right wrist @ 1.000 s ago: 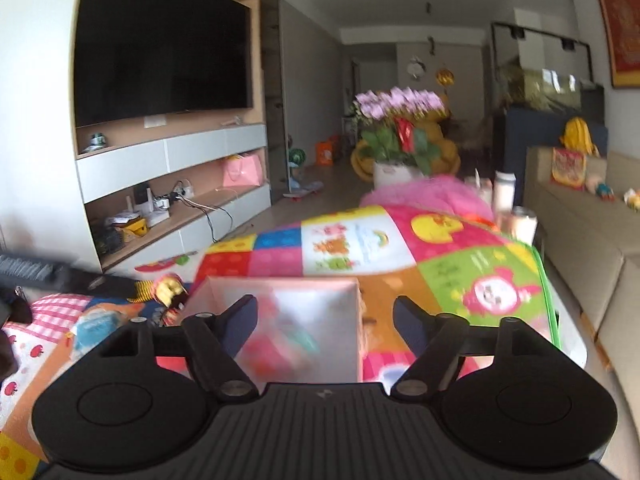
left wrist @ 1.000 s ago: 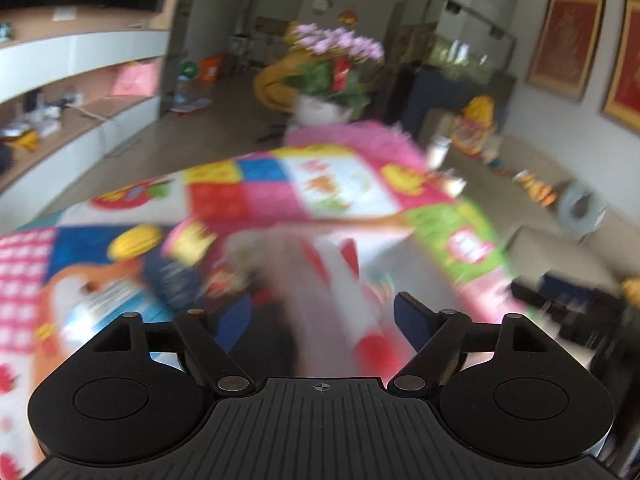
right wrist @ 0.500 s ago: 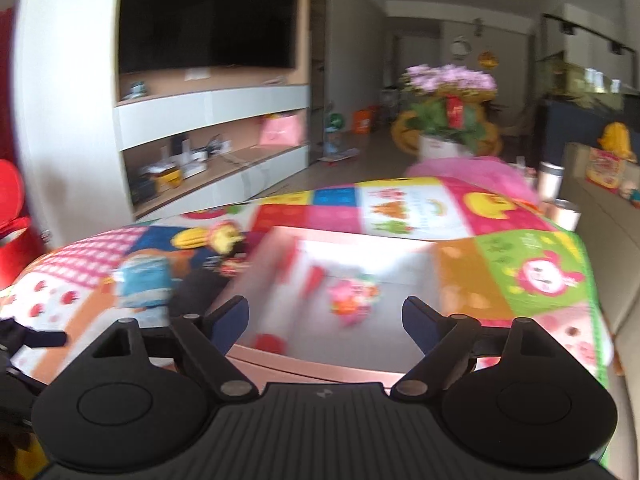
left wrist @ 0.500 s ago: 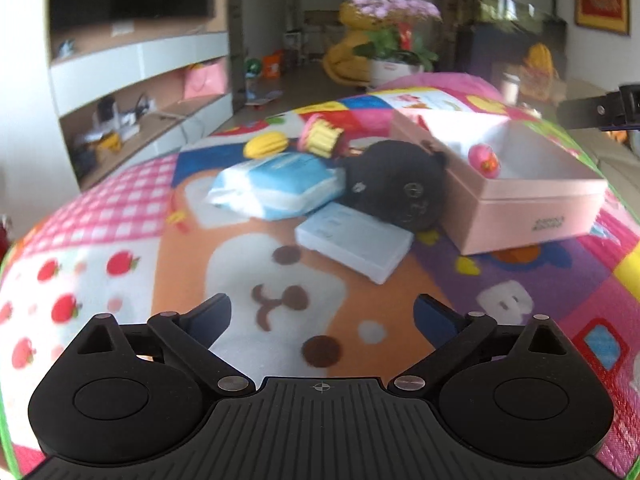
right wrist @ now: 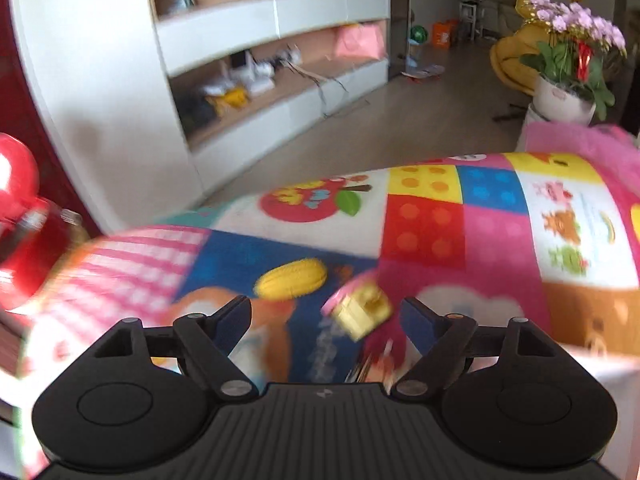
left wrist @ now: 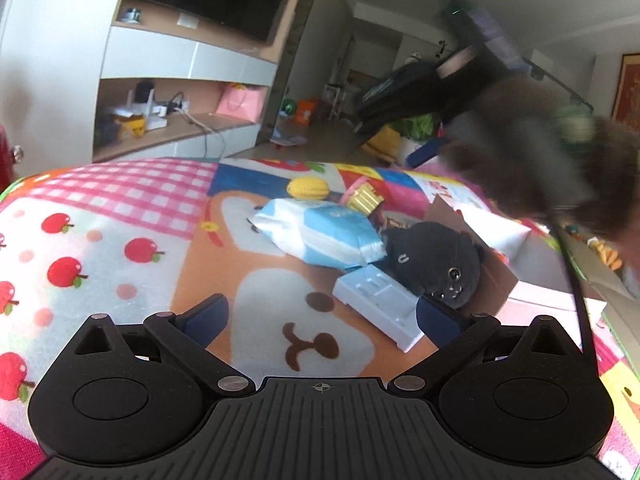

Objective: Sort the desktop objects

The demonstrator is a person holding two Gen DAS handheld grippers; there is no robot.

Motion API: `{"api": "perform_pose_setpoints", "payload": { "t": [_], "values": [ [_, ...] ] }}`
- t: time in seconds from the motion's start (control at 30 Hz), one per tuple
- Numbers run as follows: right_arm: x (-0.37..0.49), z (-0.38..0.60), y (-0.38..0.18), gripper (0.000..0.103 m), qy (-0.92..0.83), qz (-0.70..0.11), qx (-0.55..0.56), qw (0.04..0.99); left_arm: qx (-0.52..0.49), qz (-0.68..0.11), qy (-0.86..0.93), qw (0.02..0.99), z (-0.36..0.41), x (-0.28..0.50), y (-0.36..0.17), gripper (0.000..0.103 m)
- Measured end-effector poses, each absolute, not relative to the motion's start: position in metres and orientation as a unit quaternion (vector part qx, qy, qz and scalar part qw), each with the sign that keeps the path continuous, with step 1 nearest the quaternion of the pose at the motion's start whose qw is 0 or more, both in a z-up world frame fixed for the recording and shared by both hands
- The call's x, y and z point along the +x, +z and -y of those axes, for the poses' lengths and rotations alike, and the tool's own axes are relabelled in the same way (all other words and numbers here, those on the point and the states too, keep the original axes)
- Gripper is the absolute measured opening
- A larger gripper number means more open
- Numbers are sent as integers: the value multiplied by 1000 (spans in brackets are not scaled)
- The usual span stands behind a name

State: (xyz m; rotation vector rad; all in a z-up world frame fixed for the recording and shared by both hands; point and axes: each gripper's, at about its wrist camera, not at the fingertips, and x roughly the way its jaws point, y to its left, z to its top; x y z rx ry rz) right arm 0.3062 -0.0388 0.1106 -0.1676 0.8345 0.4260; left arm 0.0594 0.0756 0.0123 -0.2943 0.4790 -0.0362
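In the left wrist view a white flat case point(left wrist: 378, 304), a blue-and-white pack point(left wrist: 320, 236) and a black plush point(left wrist: 436, 260) lie in a heap on the patterned mat point(left wrist: 120, 248). Behind them lie a yellow corn toy point(left wrist: 307, 188) and a gold-and-pink toy point(left wrist: 362, 198). The pink box point(left wrist: 492, 276) stands right of the plush. My left gripper point(left wrist: 322, 316) hangs over the mat, jaws opening, nothing between them. My right gripper point(right wrist: 326, 316) hovers over the gold-and-pink toy point(right wrist: 362, 310), jaws closing, the toy between them untouched. The yellow corn toy point(right wrist: 291, 280) lies just left.
A blurred hand point(left wrist: 540, 152) with the right gripper crosses the top right of the left wrist view. A red object point(right wrist: 24, 232) stands at the mat's left edge. Beyond the far edge are floor, a shelf unit point(right wrist: 280, 40) and a flower pot point(right wrist: 564, 100).
My right gripper swung left, from above the pink box to above the yellow and gold toys. My left gripper moved in closer to the heap and opened wider.
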Motion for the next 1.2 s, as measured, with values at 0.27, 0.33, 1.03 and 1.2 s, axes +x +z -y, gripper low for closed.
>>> {"api": "perform_pose_setpoints", "payload": {
  "t": [0.27,0.33,1.03,1.2],
  "values": [
    [350,9,55,54,168,-449,-172,860,-174,-247,-27,953,-85,61,9,103],
    [341,12,59,52,167,-441,-181,863,-168,-244,-33,955,-83,59,9,103],
    [232,32,138,65,317,-441,-92,835,-124,-266,-86,952,-63,59,6,103],
    [306,-6,112,72,252,-440,-93,857,-138,-275,-83,948,-66,62,3,103]
  ]
}}
